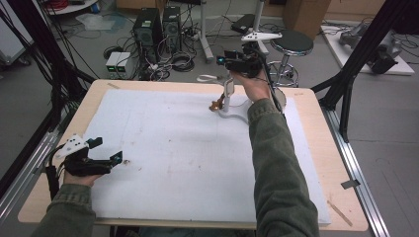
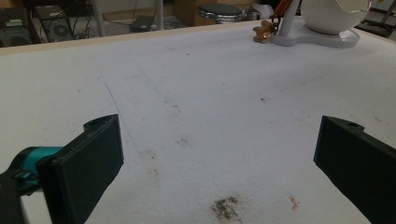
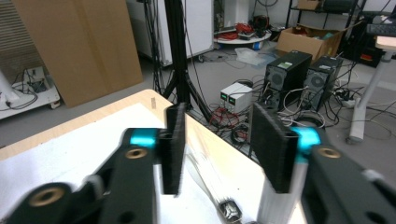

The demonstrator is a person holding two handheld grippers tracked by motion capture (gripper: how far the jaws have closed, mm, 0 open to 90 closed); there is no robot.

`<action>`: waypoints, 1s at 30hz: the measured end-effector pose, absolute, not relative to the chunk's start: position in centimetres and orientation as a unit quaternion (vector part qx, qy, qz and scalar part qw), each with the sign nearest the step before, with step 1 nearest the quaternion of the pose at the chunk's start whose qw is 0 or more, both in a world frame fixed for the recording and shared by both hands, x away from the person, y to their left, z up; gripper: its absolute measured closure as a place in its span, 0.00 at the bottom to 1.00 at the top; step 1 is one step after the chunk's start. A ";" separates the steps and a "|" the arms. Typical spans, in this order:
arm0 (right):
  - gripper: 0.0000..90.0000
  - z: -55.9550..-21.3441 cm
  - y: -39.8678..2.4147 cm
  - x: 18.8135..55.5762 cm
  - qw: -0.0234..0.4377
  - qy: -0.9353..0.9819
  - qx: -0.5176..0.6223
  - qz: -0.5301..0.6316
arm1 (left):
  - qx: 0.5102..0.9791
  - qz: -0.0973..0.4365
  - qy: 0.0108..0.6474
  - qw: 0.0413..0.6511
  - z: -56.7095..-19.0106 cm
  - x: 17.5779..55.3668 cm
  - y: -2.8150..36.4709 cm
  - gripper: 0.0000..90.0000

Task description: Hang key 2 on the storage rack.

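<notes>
White stand (image 1: pixel 232 109) just below right gripper (image 1: pixel 232 63)

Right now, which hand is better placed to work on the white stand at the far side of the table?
The right. The right gripper hangs directly above the white stand, jaws partly open. The left gripper sits open at the near left edge, far across the mat.

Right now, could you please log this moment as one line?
left gripper: open, over white foam mat | right gripper: open, above white stand | small brown knob: beside stand
</notes>
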State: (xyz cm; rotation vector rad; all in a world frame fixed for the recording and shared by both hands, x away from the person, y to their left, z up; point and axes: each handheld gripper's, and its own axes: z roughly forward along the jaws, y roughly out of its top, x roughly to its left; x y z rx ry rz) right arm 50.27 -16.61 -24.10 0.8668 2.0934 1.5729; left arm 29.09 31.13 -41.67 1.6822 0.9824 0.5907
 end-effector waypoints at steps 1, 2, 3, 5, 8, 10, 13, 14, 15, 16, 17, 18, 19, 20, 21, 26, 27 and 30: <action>0.55 -24.1 -16.6 50.1 0.193 0.745 0.307 0.560 | 0.703 0.247 0.411 0.525 -41.7 29.1 31.1 0.02; 0.53 -24.0 -16.6 50.0 0.193 0.745 0.308 0.560 | 0.703 0.248 0.411 0.525 -41.7 29.1 31.1 0.02; 0.50 -23.9 -16.6 49.8 0.193 0.744 0.310 0.559 | 0.704 0.248 0.410 0.525 -41.7 29.1 31.1 0.02; 0.44 -23.8 -16.7 49.4 0.195 0.742 0.309 0.563 | 0.702 0.248 0.411 0.526 -41.7 29.1 31.1 0.02; 0.34 -23.5 -16.9 48.8 0.197 0.741 0.314 0.560 | 0.702 0.247 0.412 0.526 -41.7 29.1 31.1 0.02; 0.28 -23.4 -16.9 48.4 0.199 0.740 0.313 0.561 | 0.701 0.247 0.412 0.527 -41.7 29.1 31.1 0.02; 0.19 -23.2 -17.1 47.8 0.202 0.741 0.317 0.556 | 0.701 0.247 0.412 0.527 -41.7 29.1 31.1 0.02; 0.15 -23.1 -17.1 47.6 0.203 0.743 0.321 0.552 | 0.702 0.247 0.411 0.526 -41.7 29.1 31.1 0.02; 0.12 -23.1 -17.0 47.5 0.210 0.744 0.326 0.544 | 0.702 0.248 0.411 0.526 -41.7 29.1 31.1 0.02; 0.11 -23.0 -17.0 47.3 0.216 0.746 0.327 0.538 | 0.703 0.248 0.410 0.526 -41.7 29.1 31.1 0.02; 0.07 -22.9 -17.0 47.1 0.218 0.748 0.330 0.532 | 0.703 0.247 0.410 0.526 -41.6 29.1 31.1 0.02; 0.01 -22.9 -16.9 47.0 0.222 0.749 0.334 0.528 | 0.703 0.247 0.410 0.526 -41.6 29.1 31.1 0.02; 0.01 -22.9 -16.9 46.8 0.227 0.748 0.336 0.526 | 0.704 0.248 0.409 0.525 -41.6 29.1 31.1 0.02; 0.01 -23.0 -17.0 46.6 0.225 0.747 0.336 0.527 | 0.704 0.248 0.409 0.525 -41.6 29.1 31.1 0.02; 0.00 -23.1 -17.0 46.4 0.223 0.747 0.337 0.528 | 0.704 0.248 0.409 0.525 -41.6 29.1 31.1 0.02; 0.00 -23.9 -17.3 45.8 0.228 0.756 0.352 0.503 | 0.704 0.248 0.409 0.525 -41.6 29.1 31.1 0.02; 0.00 -24.0 -17.3 45.7 0.226 0.758 0.355 0.498 | 0.704 0.247 0.409 0.525 -41.6 29.1 31.1 0.02; 0.00 -24.2 -17.2 44.5 0.242 0.755 0.349 0.500 | 0.703 0.248 0.410 0.526 -41.6 29.1 31.0 0.02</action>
